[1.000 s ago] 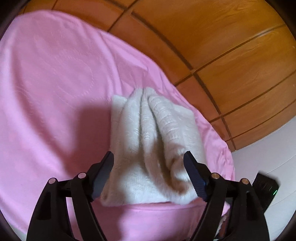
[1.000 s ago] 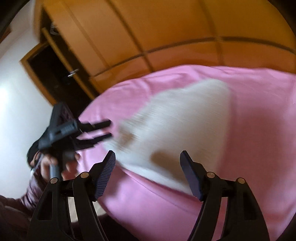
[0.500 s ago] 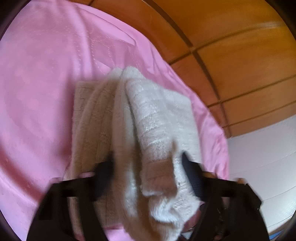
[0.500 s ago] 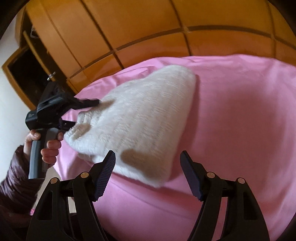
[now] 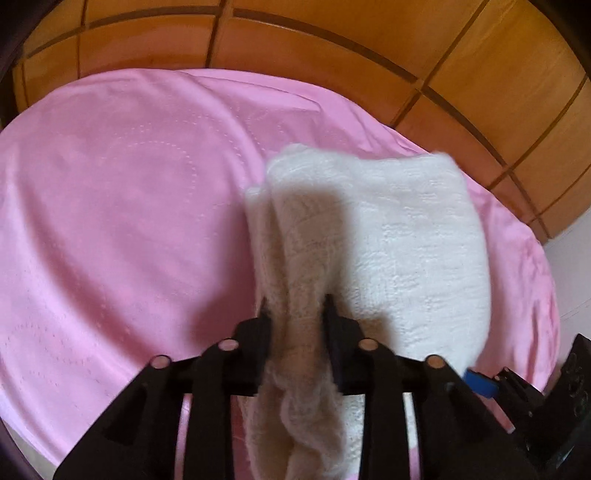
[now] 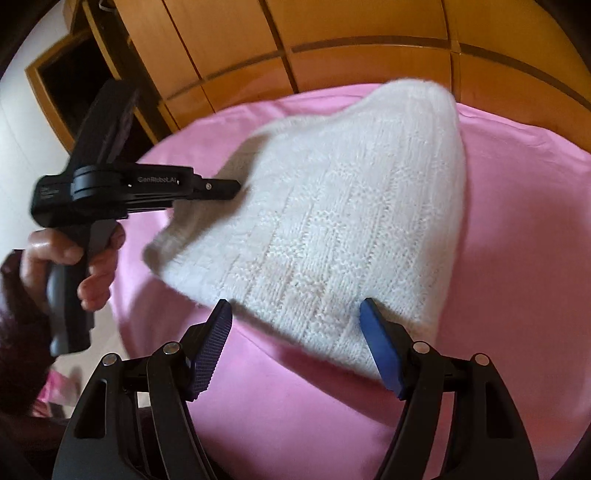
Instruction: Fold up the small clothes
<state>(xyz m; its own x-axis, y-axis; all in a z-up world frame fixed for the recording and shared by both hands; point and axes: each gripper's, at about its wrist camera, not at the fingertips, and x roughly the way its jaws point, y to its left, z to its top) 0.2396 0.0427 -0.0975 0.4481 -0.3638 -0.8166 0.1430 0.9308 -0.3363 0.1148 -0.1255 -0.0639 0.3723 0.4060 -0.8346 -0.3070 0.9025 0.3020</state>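
A white knitted garment (image 5: pixel 406 240) lies on the pink bedsheet (image 5: pixel 129 221), one side bunched up into a ridge. My left gripper (image 5: pixel 295 306) is closing its jaws, and the pads press on that bunched ridge from both sides. Seen from the right wrist, the garment (image 6: pixel 351 203) spreads out as a ribbed wedge, with the left gripper (image 6: pixel 229 190) at its left edge and a hand (image 6: pixel 96 266) on the gripper's handle. My right gripper (image 6: pixel 295 314) stands open just over the garment's near edge, and its blue pads (image 6: pixel 380 350) do not press the knit.
The pink sheet (image 6: pixel 517 258) covers the whole bed. Orange wooden wardrobe panels (image 6: pixel 369 29) rise right behind it. A dark opening (image 6: pixel 66 92) and a white wall are at the far left. The bed's edge runs close on the right of the left wrist view.
My left gripper went from wide open around the garment to pinching a bunched fold. My right gripper dropped lower and closer, to the garment's near edge, still open.
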